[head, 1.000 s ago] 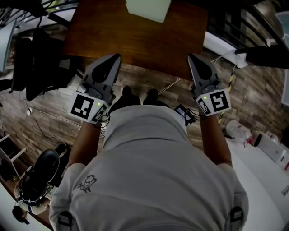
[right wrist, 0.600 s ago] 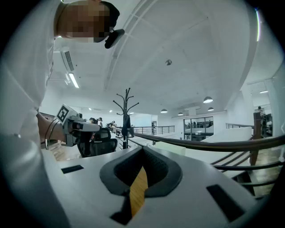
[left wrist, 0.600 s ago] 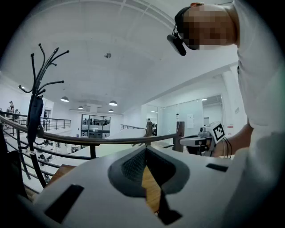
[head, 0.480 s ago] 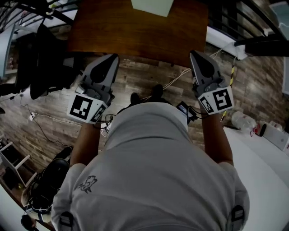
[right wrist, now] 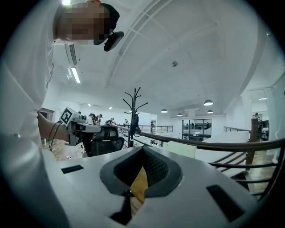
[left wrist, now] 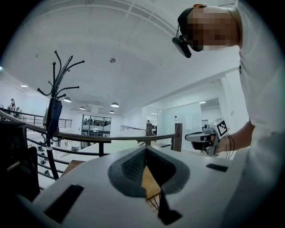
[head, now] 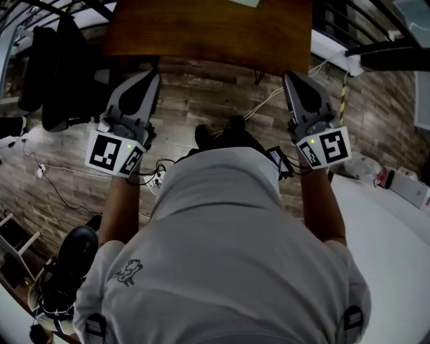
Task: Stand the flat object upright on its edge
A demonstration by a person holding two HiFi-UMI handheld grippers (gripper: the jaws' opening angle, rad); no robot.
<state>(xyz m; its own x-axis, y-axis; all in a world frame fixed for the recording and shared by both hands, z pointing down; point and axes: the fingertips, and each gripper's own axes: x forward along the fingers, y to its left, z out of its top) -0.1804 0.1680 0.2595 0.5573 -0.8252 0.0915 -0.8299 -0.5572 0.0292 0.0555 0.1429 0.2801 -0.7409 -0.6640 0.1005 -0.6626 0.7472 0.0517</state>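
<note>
The pale flat object point(head: 246, 2) lies on the brown table point(head: 201, 30), cut off by the top edge of the head view. Both grippers are held level over the plank floor, short of the table's near edge. My left gripper point(head: 149, 77) is shut with nothing in it, and its jaws meet at the tip in the left gripper view point(left wrist: 146, 149). My right gripper point(head: 293, 77) is likewise shut and empty, jaws together in the right gripper view point(right wrist: 142, 148). A pale slab point(right wrist: 181, 149) shows just beyond the right jaws.
A coat stand with dark clothes point(head: 60, 60) is at the left. Cables point(head: 262, 111) run over the floor under the table's edge. A white table point(head: 396, 255) fills the right, with a bottle point(head: 359, 164) by it. An office chair point(head: 70, 248) sits lower left.
Both grippers have drawn back from the table: their tips reached its near edge before and are now over the floor. The table and pale object have slid toward the picture's top.
</note>
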